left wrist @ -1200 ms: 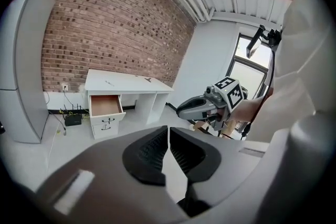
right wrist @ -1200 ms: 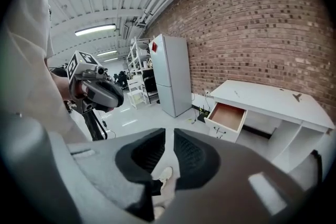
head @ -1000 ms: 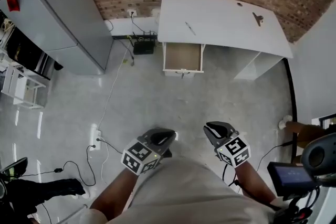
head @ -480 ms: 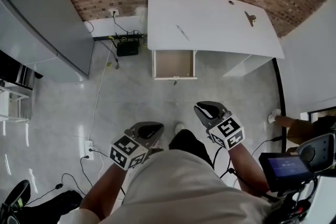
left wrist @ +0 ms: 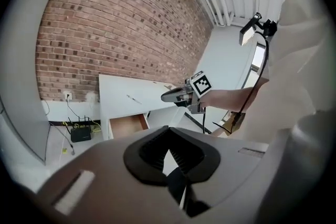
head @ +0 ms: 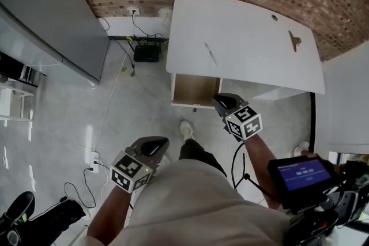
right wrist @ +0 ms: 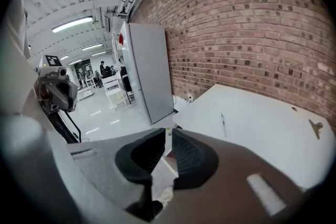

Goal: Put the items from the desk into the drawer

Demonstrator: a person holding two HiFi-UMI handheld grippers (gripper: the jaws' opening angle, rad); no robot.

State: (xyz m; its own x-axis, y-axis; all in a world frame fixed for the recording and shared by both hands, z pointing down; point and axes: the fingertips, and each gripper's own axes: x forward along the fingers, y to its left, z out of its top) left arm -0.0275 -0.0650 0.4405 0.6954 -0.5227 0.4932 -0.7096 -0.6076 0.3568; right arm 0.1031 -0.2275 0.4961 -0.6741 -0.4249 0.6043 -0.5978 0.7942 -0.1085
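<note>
A white desk (head: 248,49) stands against the brick wall. On it lie a thin pen (head: 210,53), a dark clip-like item (head: 295,39) and a small round thing (head: 274,17). Under the desk's left end the wooden drawer (head: 195,90) is pulled out and looks empty. My right gripper (head: 222,102) hovers just right of the drawer's front, shut and holding nothing. My left gripper (head: 154,144) hangs low by my body over the floor, also shut and empty. The pen (right wrist: 223,124) and clip (right wrist: 316,126) show in the right gripper view, the drawer (left wrist: 127,124) in the left gripper view.
A tall grey cabinet (head: 46,14) stands left of the desk. A black box (head: 147,53) with cables sits on the floor by the wall, and a power strip (head: 95,158) lies lower left. A screen device (head: 302,173) hangs at my right side. My shoe (head: 185,128) is before the drawer.
I have walked up to the desk, so desk and drawer are much nearer. The right gripper has come forward beside the drawer front. The left gripper stays low.
</note>
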